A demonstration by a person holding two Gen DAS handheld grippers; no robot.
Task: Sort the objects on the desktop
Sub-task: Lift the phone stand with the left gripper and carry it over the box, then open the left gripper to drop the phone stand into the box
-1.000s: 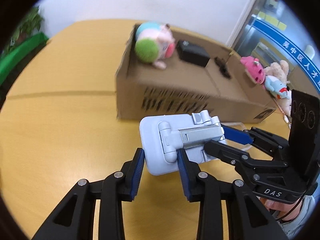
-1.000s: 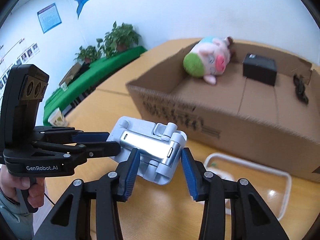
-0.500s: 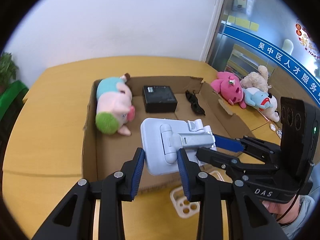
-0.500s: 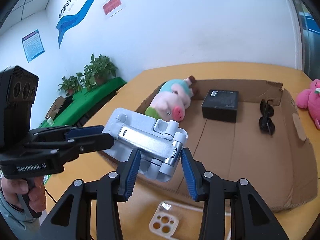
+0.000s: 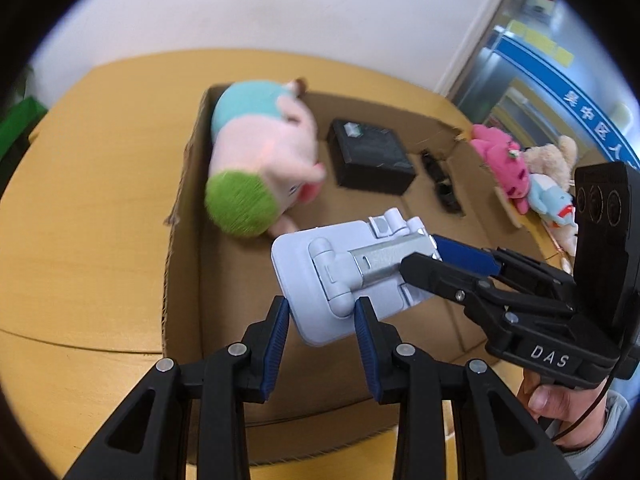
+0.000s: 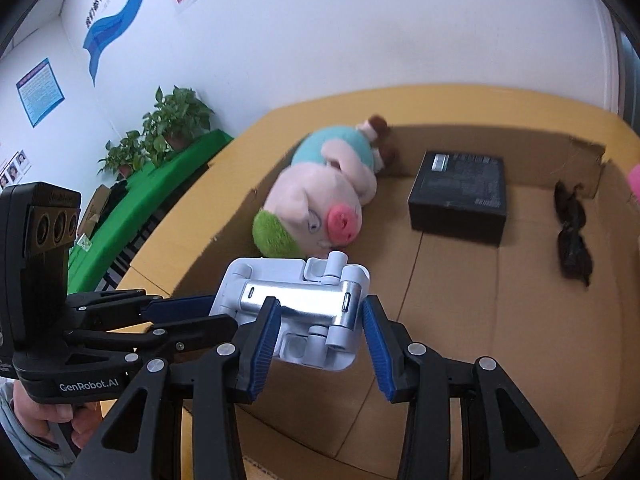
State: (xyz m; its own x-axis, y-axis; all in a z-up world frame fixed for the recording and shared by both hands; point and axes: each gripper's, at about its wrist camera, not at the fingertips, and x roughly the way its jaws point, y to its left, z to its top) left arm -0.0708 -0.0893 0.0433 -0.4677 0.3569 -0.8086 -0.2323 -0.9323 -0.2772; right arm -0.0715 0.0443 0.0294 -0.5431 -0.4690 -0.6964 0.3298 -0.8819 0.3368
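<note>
Left wrist view, what changed: a second ago you faced the side wall of the cardboard box (image 5: 188, 264) from the table (image 5: 72, 216); now you look down into it, with the folded phone stand (image 5: 340, 280) hanging above the box floor. The carry is nearly done, and by my reading lowering and release are what remain.
Left wrist view, jaws: your left gripper (image 5: 320, 320) is partly closed, its blue pads pressed on the stand's near end. Your right gripper (image 5: 444, 258) comes in from the right and pinches the metal arm.
Left wrist view, only here: the plush toys (image 5: 520, 172) lie outside the box past its right wall, still unsorted.
Right wrist view, what changed: the box front filled this view a second ago; now the plush pig (image 6: 320, 200), the black box (image 6: 460, 192) and the dark sunglasses (image 6: 572, 232) lie spread out below you.
Right wrist view, jaws: your right gripper (image 6: 320, 328) is partly closed; the left pad touches the stand's (image 6: 296, 296) metal arm, while the right pad looks just clear of the hinge, so I cannot tell how firm that side is.
Right wrist view, only here: bare cardboard floor lies in front of the pig and the black box, room enough to set the stand down.
</note>
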